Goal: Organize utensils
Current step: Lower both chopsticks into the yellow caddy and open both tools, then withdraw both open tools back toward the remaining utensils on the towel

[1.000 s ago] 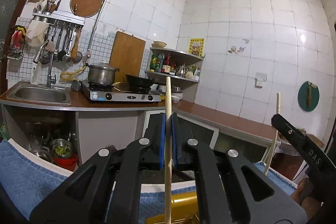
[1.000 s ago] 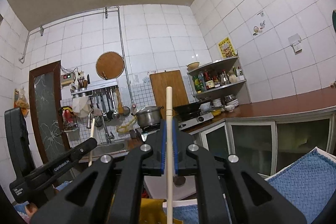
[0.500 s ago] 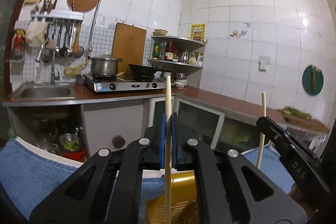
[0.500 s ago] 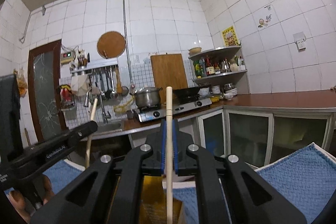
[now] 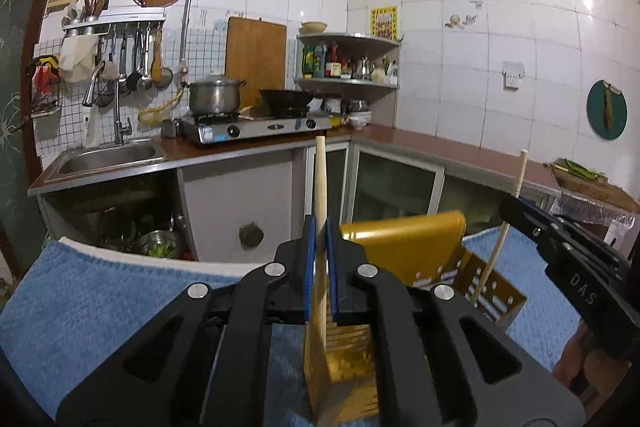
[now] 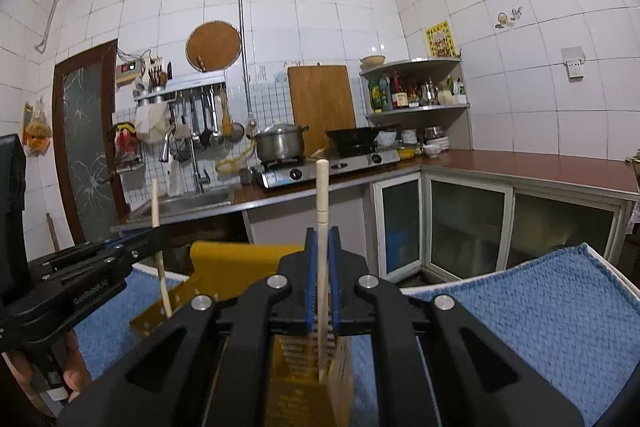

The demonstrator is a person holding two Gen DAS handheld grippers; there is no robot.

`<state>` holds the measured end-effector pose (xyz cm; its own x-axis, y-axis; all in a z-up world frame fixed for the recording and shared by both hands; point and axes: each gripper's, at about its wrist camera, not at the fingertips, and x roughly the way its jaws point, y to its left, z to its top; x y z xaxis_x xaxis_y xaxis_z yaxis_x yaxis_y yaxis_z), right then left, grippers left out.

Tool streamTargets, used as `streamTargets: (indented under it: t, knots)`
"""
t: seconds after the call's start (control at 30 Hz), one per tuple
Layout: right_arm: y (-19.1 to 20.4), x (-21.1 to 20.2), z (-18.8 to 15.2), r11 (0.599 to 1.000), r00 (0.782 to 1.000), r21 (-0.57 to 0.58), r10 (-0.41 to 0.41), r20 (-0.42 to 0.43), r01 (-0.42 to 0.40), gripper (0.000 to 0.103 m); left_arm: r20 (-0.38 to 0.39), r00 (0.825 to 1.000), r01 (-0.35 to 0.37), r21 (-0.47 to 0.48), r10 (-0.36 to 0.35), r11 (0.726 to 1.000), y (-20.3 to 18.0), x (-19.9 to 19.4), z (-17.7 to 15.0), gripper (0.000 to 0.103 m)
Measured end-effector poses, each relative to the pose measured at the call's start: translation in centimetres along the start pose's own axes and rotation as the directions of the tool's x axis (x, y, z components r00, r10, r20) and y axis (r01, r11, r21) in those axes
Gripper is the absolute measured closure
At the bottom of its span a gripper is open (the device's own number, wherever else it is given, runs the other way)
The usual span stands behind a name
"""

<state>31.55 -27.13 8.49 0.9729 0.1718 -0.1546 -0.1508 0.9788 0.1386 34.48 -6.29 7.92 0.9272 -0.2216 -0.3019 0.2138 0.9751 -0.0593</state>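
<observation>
Both claws have dropped since a second ago, and the yellow utensil holder [image 5: 404, 247] now fills the lower view. My left claw [image 5: 319, 269] grips one wooden chopstick [image 5: 320, 195] upright over the holder; my right claw [image 6: 322, 277] pinches a second chopstick [image 6: 322, 211], tip inside. I should lower both straight and release late. Holder stands on blue towel [image 6: 540, 307]; other contents unclear.

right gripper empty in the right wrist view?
No, the right gripper is shut on a wooden chopstick that stands upright between its blue pads over the yellow utensil holder.
</observation>
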Motion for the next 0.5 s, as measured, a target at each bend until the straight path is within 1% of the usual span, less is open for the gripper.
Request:
streamTargets:
  t: [0.13,0.2,0.23,0.27,0.3,0.33,0.37,0.4,0.43,0.47,0.5]
  knots:
    - [0.2,-0.7,-0.5,1.000,0.999,-0.004,-0.008,-0.035,0.008,0.096,-0.046,0.999,-0.009,0.008,0.009,1.000,0.1,-0.4,-0.6,0.098]
    - [0.5,-1.4,-0.3,1.000,0.999,-0.017,-0.016,-0.047,0.015,0.095,-0.072,0.997,-0.005,0.007,0.005,1.000,0.1,-1.0,-0.8,0.095]
    - [0.6,-1.8,-0.1,1.000,0.999,-0.019,-0.016,-0.047,0.015,0.088,-0.077,0.997,-0.005,0.003,0.005,1.000,0.3,-1.5,-0.8,0.092]
    - [0.7,-2.3,0.2,1.000,0.999,-0.020,-0.017,-0.043,0.016,0.080,-0.079,0.997,-0.007,0.000,0.007,1.000,0.3,-2.0,-0.8,0.080]
    - [0.8,-3.0,0.4,1.000,0.999,-0.018,-0.021,-0.037,0.020,0.059,-0.077,0.997,-0.014,-0.003,0.014,1.000,0.4,-2.7,-0.7,0.063]
    - [0.9,-3.5,0.6,1.000,0.999,-0.017,-0.021,-0.031,0.020,0.052,-0.070,0.997,-0.026,-0.006,0.025,1.000,0.5,-3.5,-0.7,0.055]
    - [1.1,-4.1,0.9,1.000,0.999,-0.020,-0.022,-0.025,0.021,0.052,-0.059,0.998,-0.039,-0.011,0.038,0.999,0.6,-4.5,-0.6,0.043]
    - [1.2,-4.8,1.2,0.999,0.999,-0.027,-0.028,-0.024,0.028,0.052,-0.053,0.998,-0.041,-0.013,0.040,0.999,0.7,-5.2,-0.6,0.041]
    - [1.3,-5.4,1.4,0.999,0.999,-0.031,-0.032,-0.023,0.031,0.052,-0.055,0.998,-0.039,-0.013,0.038,0.999,0.8,-5.8,-0.5,0.041]
    - [1.5,-5.8,1.7,0.999,0.999,-0.033,-0.033,-0.023,0.032,0.052,-0.066,0.997,-0.035,-0.014,0.034,0.999,0.8,-6.4,-0.4,0.040]
    - [1.7,-6.7,1.8,0.999,0.999,-0.039,-0.037,-0.024,0.036,0.052,-0.078,0.997,-0.029,-0.020,0.027,0.999,1.1,-7.2,-0.4,0.037]
